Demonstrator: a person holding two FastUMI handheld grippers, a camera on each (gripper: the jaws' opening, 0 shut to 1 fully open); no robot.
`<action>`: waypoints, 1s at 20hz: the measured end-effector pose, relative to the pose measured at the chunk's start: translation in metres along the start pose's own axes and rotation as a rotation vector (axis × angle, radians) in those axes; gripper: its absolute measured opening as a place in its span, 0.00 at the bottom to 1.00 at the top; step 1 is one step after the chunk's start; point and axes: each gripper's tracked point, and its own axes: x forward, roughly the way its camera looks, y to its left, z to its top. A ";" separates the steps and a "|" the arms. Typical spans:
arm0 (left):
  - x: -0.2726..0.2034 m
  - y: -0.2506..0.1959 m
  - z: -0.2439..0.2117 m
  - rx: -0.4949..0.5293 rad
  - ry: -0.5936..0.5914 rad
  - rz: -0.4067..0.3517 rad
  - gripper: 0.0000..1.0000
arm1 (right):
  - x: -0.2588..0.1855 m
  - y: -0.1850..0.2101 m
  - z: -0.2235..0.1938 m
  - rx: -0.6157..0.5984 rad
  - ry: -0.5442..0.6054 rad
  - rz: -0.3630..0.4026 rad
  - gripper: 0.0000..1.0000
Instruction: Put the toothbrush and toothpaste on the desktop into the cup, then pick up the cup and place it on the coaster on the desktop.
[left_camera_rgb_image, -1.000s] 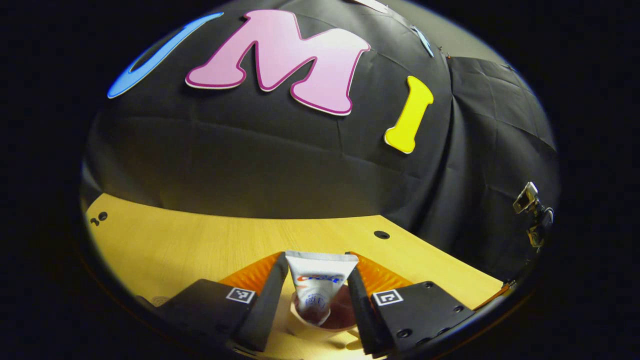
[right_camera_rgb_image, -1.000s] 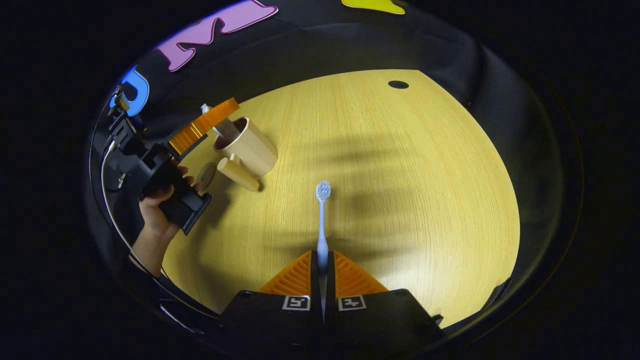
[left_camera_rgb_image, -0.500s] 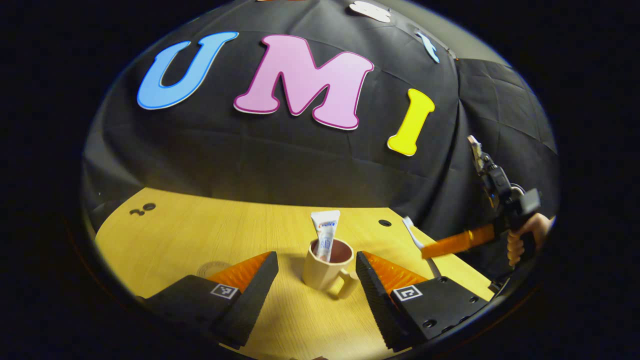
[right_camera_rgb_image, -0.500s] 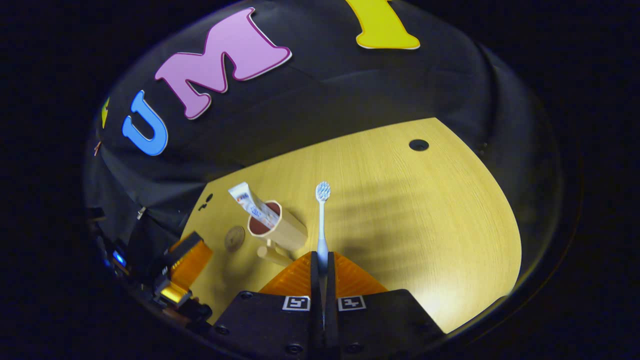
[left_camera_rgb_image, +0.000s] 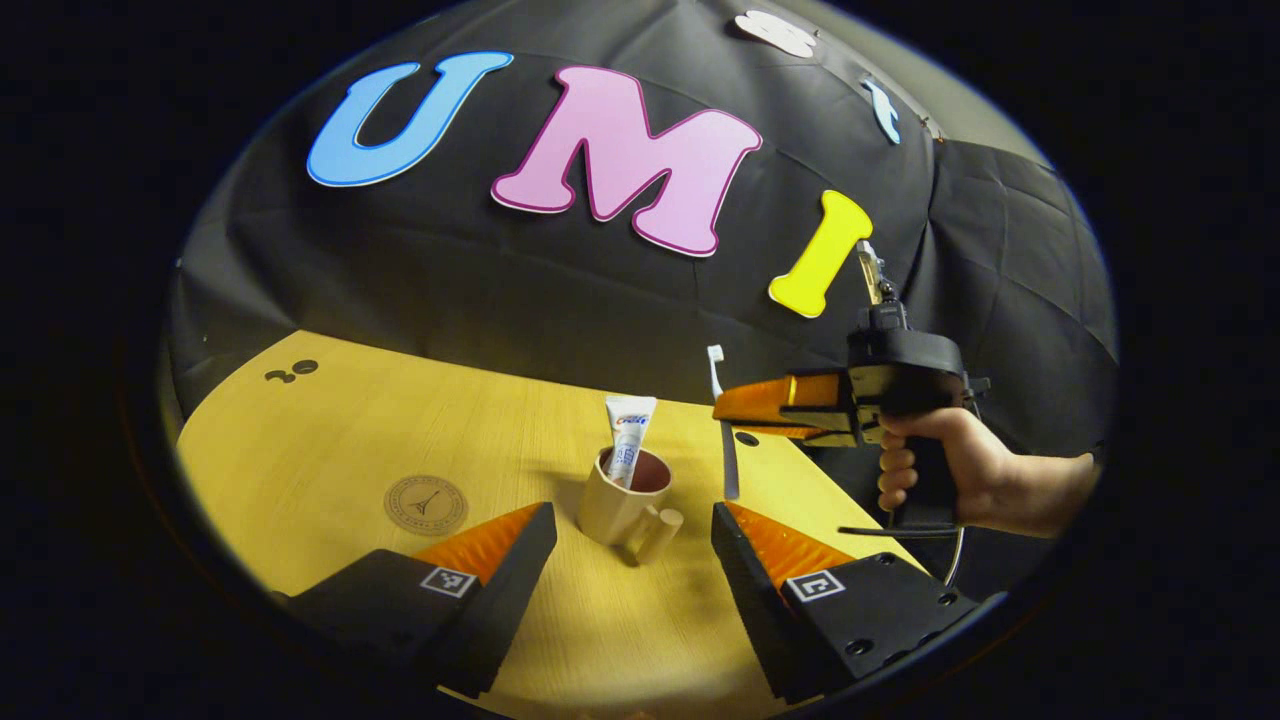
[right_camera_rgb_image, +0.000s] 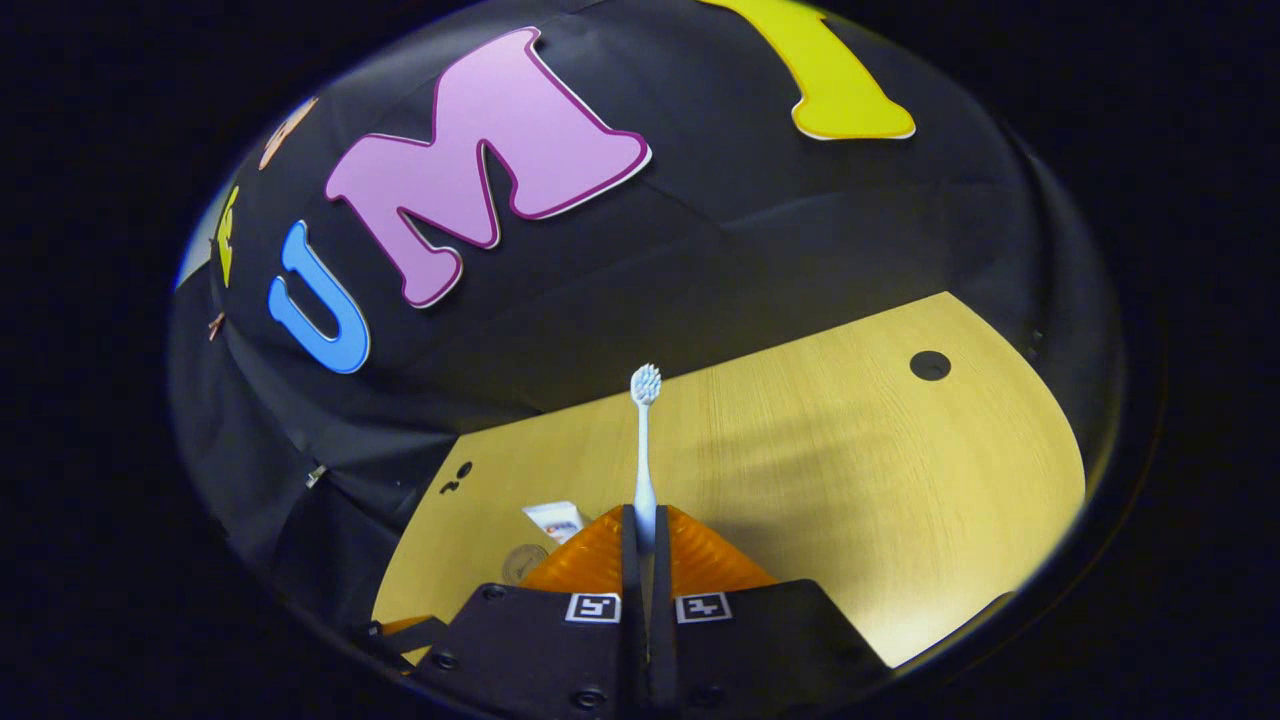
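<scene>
A beige cup (left_camera_rgb_image: 612, 510) with a handle stands on the wooden desktop (left_camera_rgb_image: 330, 440), and a white toothpaste tube (left_camera_rgb_image: 627, 437) leans upright inside it. My left gripper (left_camera_rgb_image: 632, 522) is open, its fingers apart on either side of the cup and a little short of it. A round coaster (left_camera_rgb_image: 426, 504) lies to the cup's left. My right gripper (right_camera_rgb_image: 645, 520), held by a hand (left_camera_rgb_image: 940, 470), is shut on the toothbrush (right_camera_rgb_image: 644, 440). In the left gripper view the toothbrush (left_camera_rgb_image: 722, 425) hangs upright just right of the cup, bristles up. The toothpaste tube's end (right_camera_rgb_image: 555, 520) peeks beside my right fingers.
The black cloth wall closes the desk's far side. Small round holes (left_camera_rgb_image: 746, 439) (right_camera_rgb_image: 929, 365) sit in the desktop. The coaster (right_camera_rgb_image: 522, 562) shows partly behind my right gripper's fingers.
My left gripper let go of the toothpaste in the cup, opened and drew back. My right gripper carried the toothbrush toward the cup and tilted it upright.
</scene>
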 end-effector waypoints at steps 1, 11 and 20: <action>-0.005 0.002 -0.004 0.002 0.012 0.009 0.97 | 0.006 0.002 0.007 0.015 -0.028 0.012 0.05; -0.048 0.049 -0.039 -0.070 0.112 0.127 0.97 | 0.049 0.020 0.007 -0.022 -0.181 0.127 0.05; -0.036 0.049 -0.060 -0.043 0.141 0.102 0.97 | 0.047 0.006 -0.035 -0.065 -0.268 0.147 0.08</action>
